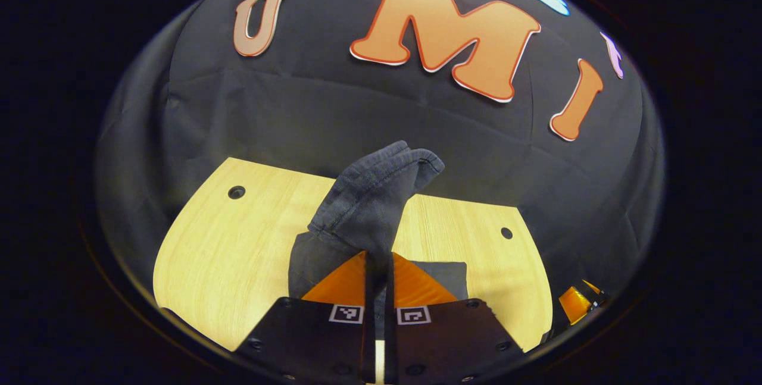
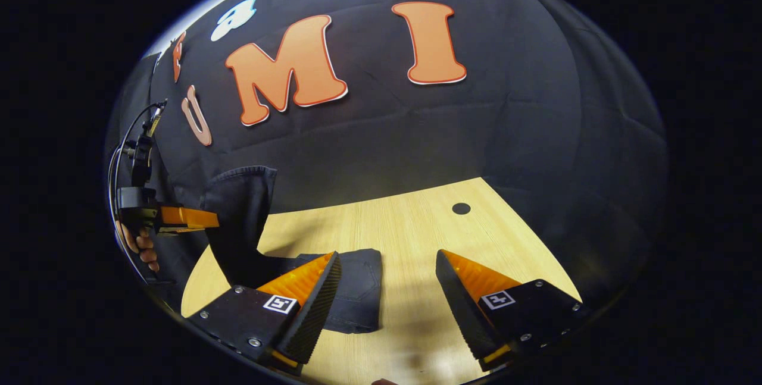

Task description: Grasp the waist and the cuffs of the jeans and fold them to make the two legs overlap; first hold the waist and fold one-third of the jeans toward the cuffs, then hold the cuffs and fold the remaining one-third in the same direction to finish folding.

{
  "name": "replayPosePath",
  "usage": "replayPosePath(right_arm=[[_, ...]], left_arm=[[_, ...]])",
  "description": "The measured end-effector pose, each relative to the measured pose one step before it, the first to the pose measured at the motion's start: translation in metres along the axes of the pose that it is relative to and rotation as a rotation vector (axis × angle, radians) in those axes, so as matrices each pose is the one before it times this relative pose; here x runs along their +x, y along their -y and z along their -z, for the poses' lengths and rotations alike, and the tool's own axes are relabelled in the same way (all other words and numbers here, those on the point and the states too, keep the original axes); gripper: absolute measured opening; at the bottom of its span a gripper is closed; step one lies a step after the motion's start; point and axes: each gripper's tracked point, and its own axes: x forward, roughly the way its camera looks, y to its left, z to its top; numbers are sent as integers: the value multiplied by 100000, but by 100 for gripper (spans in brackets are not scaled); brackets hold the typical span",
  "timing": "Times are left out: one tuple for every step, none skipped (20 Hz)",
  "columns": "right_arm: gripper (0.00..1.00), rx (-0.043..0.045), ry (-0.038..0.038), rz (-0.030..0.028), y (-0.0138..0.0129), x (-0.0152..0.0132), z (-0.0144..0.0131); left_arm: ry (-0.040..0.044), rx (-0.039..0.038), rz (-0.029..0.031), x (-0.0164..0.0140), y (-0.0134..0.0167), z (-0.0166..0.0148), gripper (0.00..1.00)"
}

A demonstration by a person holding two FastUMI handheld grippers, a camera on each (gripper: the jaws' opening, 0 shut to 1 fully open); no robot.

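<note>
Left gripper (image 1: 377,266) clamped on jeans (image 1: 369,206), lifted; right gripper (image 2: 387,290) spread, empty; carry hem flat, square edges before releasing.

table (image 2: 417,224): pale wood, two round holes | on it: dark jeans (image 2: 351,290), partly lifted

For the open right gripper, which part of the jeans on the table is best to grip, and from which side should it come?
Probably the flat folded edge of the jeans lying on the table, just ahead of the right gripper. Its fingers stand wide apart above that edge, so it could come down from above and pinch the layers. The left gripper already holds the other end raised.
</note>
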Motion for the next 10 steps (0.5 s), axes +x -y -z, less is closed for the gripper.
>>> replayPosePath(right_arm=[[96,-323,-153,0,341,-2,83],[97,-436,-366,-464,283,43,85],[97,-402,-449,100,327,47,26],[97,-308,-313,-404,265,155,103],[96,-167,-99,31,291,9,5],[96,24,-18,-290,298,-36,-60],[96,270,-40,-215,239,-59,25],[96,351,-26,-67,209,51,-56],[96,367,-11,-396,79,-13,-60],[97,215,80,126,199,-45,-41]], left_arm=[[-1402,360,304,262,757,661,6],[-1205,269,473,378,747,657,6],[-1847,859,859,497,882,816,6],[-1487,1351,625,391,765,658,6],[-1508,1223,431,288,612,592,6],[-2158,2018,605,319,716,702,6],[-1843,1889,459,481,705,781,6],[-2112,2093,178,368,478,587,6],[-2256,2097,-49,508,626,774,6],[-1634,2149,-78,310,544,466,6]])
